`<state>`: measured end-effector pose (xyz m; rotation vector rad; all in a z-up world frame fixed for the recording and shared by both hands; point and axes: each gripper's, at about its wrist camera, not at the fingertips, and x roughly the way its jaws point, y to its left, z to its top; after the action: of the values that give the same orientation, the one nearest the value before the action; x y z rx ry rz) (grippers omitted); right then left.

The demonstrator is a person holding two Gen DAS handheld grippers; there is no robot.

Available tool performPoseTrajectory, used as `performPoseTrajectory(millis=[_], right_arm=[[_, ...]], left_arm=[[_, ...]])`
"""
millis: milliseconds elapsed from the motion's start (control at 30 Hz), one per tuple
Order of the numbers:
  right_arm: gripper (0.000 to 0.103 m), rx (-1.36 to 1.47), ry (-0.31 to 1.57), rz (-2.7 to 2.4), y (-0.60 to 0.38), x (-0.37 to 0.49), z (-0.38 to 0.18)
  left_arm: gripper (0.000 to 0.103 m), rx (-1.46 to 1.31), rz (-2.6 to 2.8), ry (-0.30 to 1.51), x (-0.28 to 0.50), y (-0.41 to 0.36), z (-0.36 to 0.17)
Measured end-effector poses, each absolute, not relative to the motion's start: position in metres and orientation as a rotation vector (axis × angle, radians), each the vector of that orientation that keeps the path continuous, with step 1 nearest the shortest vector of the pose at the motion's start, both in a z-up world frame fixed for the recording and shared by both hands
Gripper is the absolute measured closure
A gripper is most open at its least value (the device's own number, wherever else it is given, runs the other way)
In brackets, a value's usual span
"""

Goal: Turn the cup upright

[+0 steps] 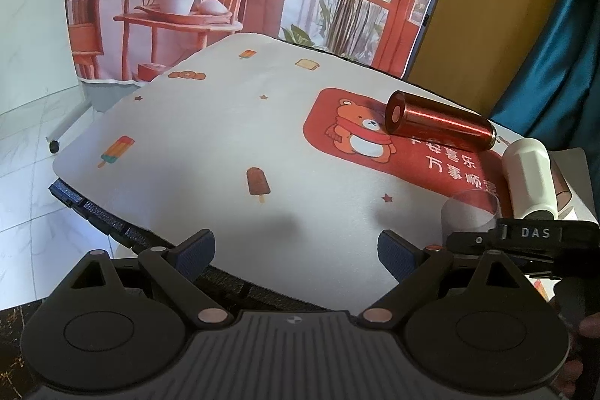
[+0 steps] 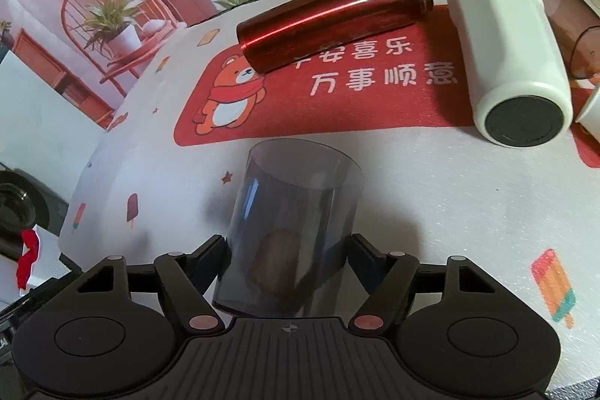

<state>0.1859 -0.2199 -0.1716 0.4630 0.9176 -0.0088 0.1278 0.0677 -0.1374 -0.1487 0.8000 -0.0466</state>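
A clear grey-tinted cup [image 2: 296, 223] sits between the fingers of my right gripper [image 2: 287, 259], which is shut on its lower sides; the cup stands tilted just above the white cloth. The same cup [image 1: 470, 212] shows at the right in the left wrist view, with the right gripper [image 1: 525, 235] at its side. My left gripper [image 1: 296, 250] is open and empty over the near edge of the table.
A red metal bottle [image 2: 330, 17] lies on its side on the red bear mat [image 2: 375, 107]. A white flask [image 2: 513, 59] lies beside it, and a brownish clear cup [image 2: 573, 32] lies further right. The table edge [image 1: 93, 208] drops off at left.
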Motion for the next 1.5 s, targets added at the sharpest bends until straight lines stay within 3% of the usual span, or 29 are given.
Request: performPoseTrajectory(millis=[367,500,1133,1500], right_arm=[[0.031,0.384,0.970,-0.020,-0.223,0.206,-0.168],[0.038,0.394,0.971,-0.030,-0.225,0.211,-0.168],[0.040,0.000,0.739,-0.110,-0.210,0.172,-0.141],[0.040,0.002,0.753,-0.124,-0.213,0.172,-0.147]], left_arm=[[0.008,-0.135,-0.044,0.799,0.128,0.065,-0.137],[0.008,-0.137,-0.042,0.801,0.128,0.067,-0.138],[0.008,-0.138,-0.047,0.809,0.129,0.066,-0.139],[0.008,-0.139,-0.047,0.816,0.130,0.068,-0.140]])
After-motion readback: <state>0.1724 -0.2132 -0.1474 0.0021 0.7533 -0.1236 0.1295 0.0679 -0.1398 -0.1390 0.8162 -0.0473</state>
